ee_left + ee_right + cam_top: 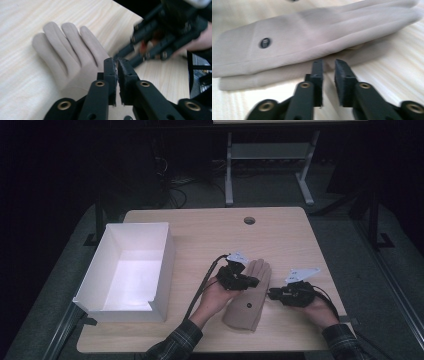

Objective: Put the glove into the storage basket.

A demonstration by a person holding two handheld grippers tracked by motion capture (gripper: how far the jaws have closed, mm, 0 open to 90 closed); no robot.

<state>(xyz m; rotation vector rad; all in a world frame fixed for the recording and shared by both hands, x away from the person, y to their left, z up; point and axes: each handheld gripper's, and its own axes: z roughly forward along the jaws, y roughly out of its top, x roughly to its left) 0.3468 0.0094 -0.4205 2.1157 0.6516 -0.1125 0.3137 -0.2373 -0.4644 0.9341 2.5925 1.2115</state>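
A beige glove [248, 297] lay flat on the wooden table [280, 237], fingers pointing away from the person and its cuff toward the near edge, well to the right of a white open box [165, 265] that stood at the table's left side. In the right gripper view a small dark button [265, 42] showed on the glove near the cuff, and the glove seemed to lie in two layers, one edge peeking out beneath the other. The left claw [254, 281] hovered over the glove's palm area, gripped in the person's left hand [215, 295]; in the left gripper view its jaws stood almost together with only a thin slit between them and nothing caught there, so it was clenched on nothing. The right claw [271, 293] sat just beside the glove's right edge, held in the right hand [320, 310]. In the right gripper view its jaws stood a little apart, released, with their tips at the glove's edge and no fabric pinched between them. Plaid sleeves [180, 340] came in from the bottom.
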